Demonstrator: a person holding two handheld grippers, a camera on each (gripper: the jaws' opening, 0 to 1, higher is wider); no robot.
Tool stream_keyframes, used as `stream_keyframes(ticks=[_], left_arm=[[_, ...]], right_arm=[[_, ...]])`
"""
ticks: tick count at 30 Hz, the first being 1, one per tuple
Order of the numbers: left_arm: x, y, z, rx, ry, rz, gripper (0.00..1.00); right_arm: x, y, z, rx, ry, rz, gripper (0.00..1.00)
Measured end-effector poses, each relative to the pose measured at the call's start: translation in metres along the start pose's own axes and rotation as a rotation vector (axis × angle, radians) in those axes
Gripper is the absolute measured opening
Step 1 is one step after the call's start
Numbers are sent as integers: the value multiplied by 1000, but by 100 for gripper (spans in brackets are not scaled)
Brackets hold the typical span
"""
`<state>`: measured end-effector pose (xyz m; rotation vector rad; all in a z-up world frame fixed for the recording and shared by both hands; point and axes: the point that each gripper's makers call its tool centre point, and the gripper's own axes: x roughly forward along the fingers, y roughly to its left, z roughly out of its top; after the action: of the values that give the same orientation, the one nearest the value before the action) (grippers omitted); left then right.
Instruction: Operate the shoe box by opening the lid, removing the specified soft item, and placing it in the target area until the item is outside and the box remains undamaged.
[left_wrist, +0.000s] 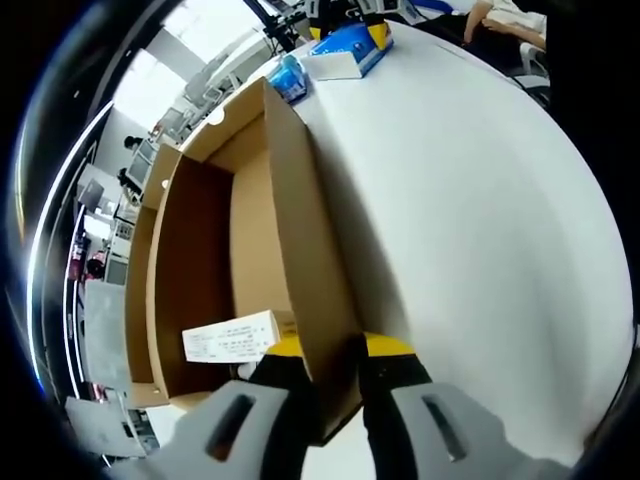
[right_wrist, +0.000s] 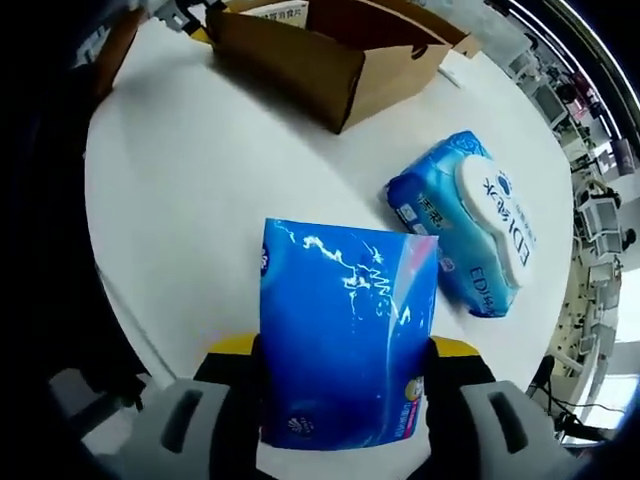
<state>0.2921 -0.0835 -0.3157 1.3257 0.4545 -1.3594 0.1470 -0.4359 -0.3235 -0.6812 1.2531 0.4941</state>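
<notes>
The open cardboard shoe box lies on the white table, its inside bare apart from a white label on the near end wall. My left gripper is shut on the box's near side wall, one yellow-tipped jaw inside and one outside. In the right gripper view, my right gripper is shut on a soft blue pack, held just over the table. The same blue pack appears beyond the box's far end in the left gripper view. The box sits at the top of the right gripper view.
A blue wet-wipes pack with a white lid lies on the table right of the held pack, and shows as wipes pack by the box's far end. A person sits at the table's far edge. Office desks stand beyond.
</notes>
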Motion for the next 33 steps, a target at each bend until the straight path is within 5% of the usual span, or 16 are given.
stream_keyframes(ticks=[7, 19, 33], left_arm=[[0, 0, 0, 0, -4, 19, 16], [2, 0, -3, -10, 50, -2, 16], [2, 2, -6, -79, 77, 18, 17]], right_arm=[[0, 0, 1, -98, 20, 7, 65], [0, 2, 3, -208, -49, 44, 64], [0, -1, 3, -445, -104, 88, 64]])
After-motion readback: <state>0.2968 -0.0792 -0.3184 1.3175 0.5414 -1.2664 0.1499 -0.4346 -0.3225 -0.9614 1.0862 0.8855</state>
